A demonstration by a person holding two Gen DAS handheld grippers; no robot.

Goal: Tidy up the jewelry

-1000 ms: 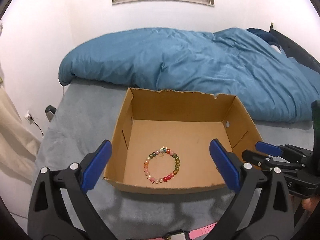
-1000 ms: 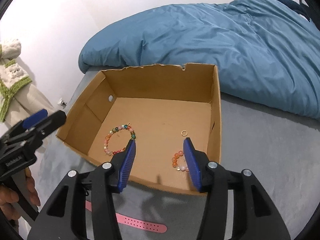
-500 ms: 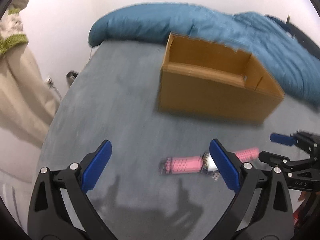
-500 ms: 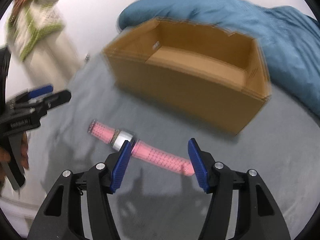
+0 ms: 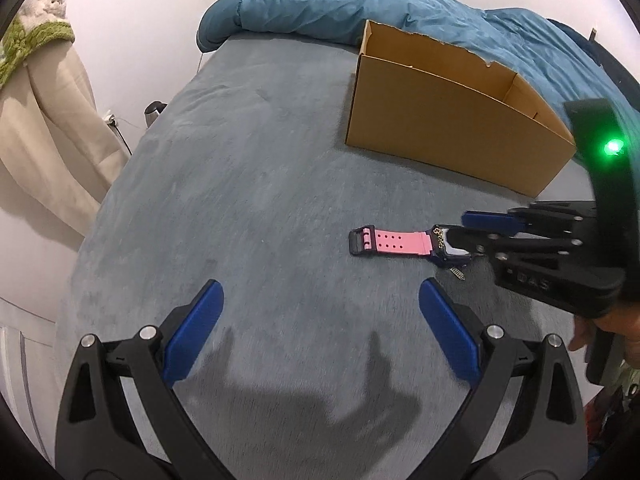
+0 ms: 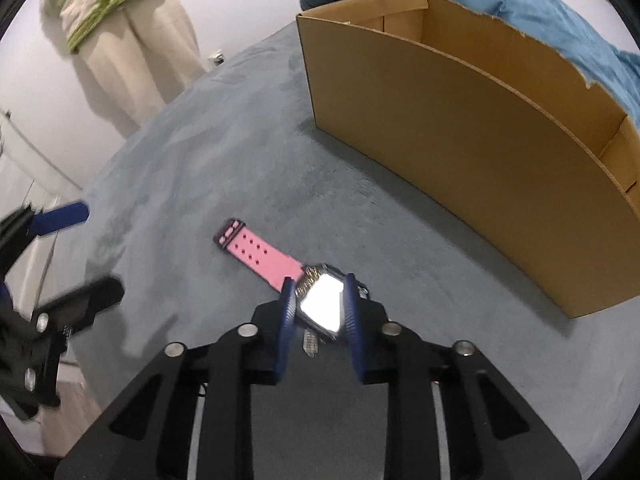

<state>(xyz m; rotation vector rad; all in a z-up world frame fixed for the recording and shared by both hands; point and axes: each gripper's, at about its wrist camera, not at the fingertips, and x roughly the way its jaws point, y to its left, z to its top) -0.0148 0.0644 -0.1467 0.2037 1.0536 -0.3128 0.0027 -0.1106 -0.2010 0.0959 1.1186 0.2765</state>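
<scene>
Both wrist views tilt down, close; share watch (image 5: 400, 242), box (image 6: 460, 152).

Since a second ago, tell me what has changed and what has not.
Both grippers left the space over the cardboard box and came down to the grey bedcover in front of it. The right gripper has just been closing around the pink watch's case, its pads against the sides. The left gripper stays wide open and empty. Box, watch and blue duvet have not moved.

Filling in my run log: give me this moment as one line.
right hand-held gripper: closing around pink watch case | left hand-held gripper: open, empty | cardboard box: beyond watch
</scene>
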